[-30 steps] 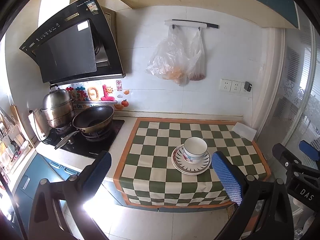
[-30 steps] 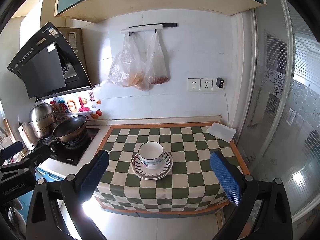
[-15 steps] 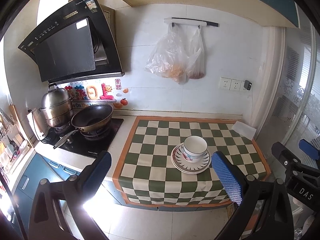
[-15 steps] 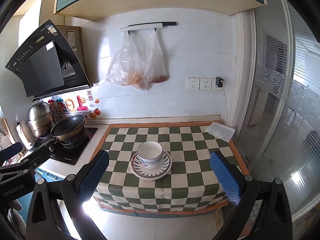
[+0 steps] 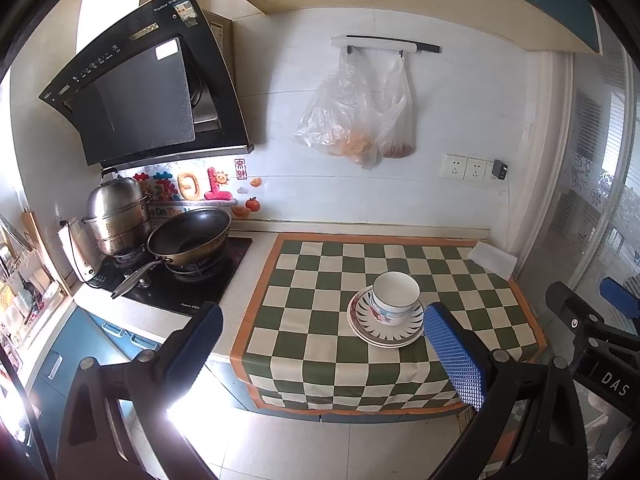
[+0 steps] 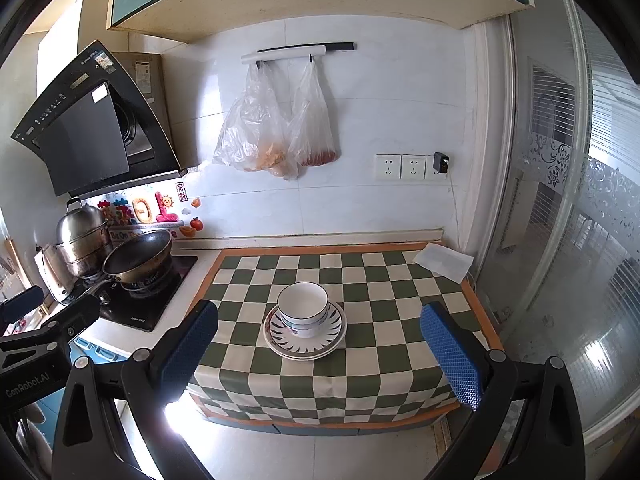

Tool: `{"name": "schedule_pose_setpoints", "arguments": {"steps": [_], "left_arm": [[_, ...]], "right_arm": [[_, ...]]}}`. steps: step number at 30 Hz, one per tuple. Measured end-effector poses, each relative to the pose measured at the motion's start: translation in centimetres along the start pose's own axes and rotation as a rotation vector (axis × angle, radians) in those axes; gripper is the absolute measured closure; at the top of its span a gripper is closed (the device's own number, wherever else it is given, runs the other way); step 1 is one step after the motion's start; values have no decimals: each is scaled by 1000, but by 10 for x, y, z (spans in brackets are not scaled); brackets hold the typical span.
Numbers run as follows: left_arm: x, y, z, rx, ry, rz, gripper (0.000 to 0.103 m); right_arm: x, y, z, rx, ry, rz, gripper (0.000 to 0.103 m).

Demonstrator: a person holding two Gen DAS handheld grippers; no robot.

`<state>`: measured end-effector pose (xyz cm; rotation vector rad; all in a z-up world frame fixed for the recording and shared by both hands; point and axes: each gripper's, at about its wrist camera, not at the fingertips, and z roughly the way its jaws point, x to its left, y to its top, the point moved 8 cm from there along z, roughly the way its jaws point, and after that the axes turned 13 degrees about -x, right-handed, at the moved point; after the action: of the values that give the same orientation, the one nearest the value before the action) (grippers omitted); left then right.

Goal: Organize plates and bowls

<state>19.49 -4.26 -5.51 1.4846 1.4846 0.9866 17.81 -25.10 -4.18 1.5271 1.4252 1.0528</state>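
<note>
Both cameras have drifted slightly; nothing on the counter has moved. White bowl [image 6: 303, 309] sits in stacked plates [image 6: 305, 332] mid-way along the green checked cloth [image 6: 372, 280], wok [image 5: 189, 236] and steamer pot [image 5: 116, 212] far left. "DAS" marks the right gripper [image 5: 592, 332]; "GenRobot.AI" the left gripper [image 6: 48, 320]. Both tongs gape wide, empty, near the counter's front edge.
</note>
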Motion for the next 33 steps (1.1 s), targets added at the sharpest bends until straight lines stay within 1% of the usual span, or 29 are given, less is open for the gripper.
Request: {"name": "schedule_pose_setpoints", "arguments": {"steps": [21, 33], "left_arm": [[2, -1, -2, -1, -1, 0, 0], [5, -3, 1, 18, -13, -4, 0]], "right_arm": [[-1, -1, 2, 1, -4, -5, 0], [1, -3, 2, 5, -6, -1, 0]]}}
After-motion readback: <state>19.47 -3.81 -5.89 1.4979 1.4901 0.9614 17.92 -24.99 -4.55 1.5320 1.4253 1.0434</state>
